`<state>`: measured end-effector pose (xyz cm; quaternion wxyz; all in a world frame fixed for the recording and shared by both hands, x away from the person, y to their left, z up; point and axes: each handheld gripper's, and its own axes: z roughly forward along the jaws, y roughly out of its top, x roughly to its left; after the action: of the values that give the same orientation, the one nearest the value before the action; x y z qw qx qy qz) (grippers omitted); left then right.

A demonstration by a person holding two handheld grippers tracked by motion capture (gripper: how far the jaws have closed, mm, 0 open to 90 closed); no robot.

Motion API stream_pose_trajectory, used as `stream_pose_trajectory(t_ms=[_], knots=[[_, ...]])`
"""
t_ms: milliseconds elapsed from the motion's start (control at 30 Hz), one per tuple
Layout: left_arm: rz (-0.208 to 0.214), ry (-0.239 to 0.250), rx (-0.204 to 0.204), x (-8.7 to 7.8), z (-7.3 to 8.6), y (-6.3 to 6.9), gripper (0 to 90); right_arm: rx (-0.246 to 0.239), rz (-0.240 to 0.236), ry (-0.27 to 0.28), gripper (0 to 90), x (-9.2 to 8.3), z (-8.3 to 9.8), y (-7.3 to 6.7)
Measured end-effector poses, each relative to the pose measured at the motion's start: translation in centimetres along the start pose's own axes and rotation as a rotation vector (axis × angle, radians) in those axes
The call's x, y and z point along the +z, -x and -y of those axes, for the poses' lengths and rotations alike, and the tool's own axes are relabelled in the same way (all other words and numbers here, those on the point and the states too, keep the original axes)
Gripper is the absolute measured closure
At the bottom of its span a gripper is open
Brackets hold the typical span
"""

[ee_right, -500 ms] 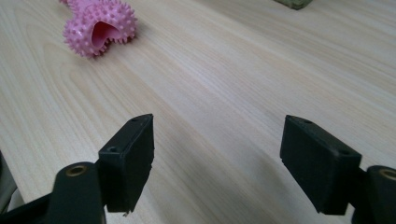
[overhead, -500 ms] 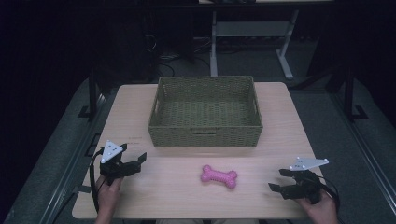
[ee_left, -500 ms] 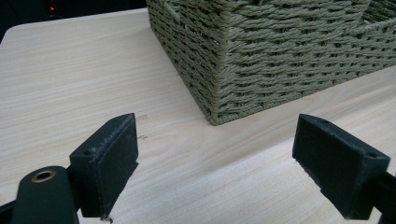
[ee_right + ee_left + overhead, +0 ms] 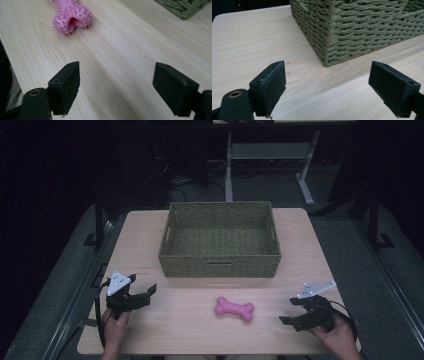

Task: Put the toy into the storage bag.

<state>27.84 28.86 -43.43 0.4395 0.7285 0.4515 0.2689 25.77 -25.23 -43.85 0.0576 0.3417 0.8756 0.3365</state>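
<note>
The pink bone toy lies apart from the right claw, seemingly released and empty.

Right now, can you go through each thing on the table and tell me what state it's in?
Olive-green woven rectangular basket: upright, open-topped, nothing visible inside.
Pink spiky rubber bone toy: lying flat on the table in front of the basket, untouched.
Left gripper: jaws open, holding nothing, near the basket's corner.
Right gripper: jaws open, holding nothing, aimed toward the bone toy.
Light wooden table: level, bearing everything.
</note>
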Motion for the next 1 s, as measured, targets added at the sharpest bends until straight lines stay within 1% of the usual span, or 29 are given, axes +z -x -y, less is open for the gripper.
stream_pose_trajectory(t_ms=[167,333,567,667,800,900,1000], knots=[[-0.006,0.000,-0.001,0.1,0.0,-0.1,13.8,-0.012,-0.024,-0.019,21.3,-0.1,-0.7,0.1],[-0.006,-0.001,0.001,0.1,0.0,0.0,13.9,-0.028,-0.034,-0.035,21.2,0.0,-1.4,0.0],[-0.008,0.003,-0.004,-0.1,0.0,-0.2,13.9,-0.076,-0.053,-0.080,20.9,0.7,-2.8,-0.6],[-0.008,0.003,-0.003,-0.1,0.0,-0.2,13.9,-0.083,-0.058,-0.086,20.9,0.7,-3.0,-0.7],[-0.008,0.004,-0.006,-0.1,0.0,-0.2,13.8,-0.094,-0.076,-0.094,20.9,0.9,-3.6,-0.9],[-0.009,0.004,-0.005,-0.1,0.0,-0.2,13.8,-0.109,-0.073,-0.106,20.9,1.1,-3.8,-1.0],[-0.008,0.005,-0.005,-0.1,0.0,-0.2,13.9,-0.114,-0.083,-0.111,20.9,1.2,-4.0,-1.0]])
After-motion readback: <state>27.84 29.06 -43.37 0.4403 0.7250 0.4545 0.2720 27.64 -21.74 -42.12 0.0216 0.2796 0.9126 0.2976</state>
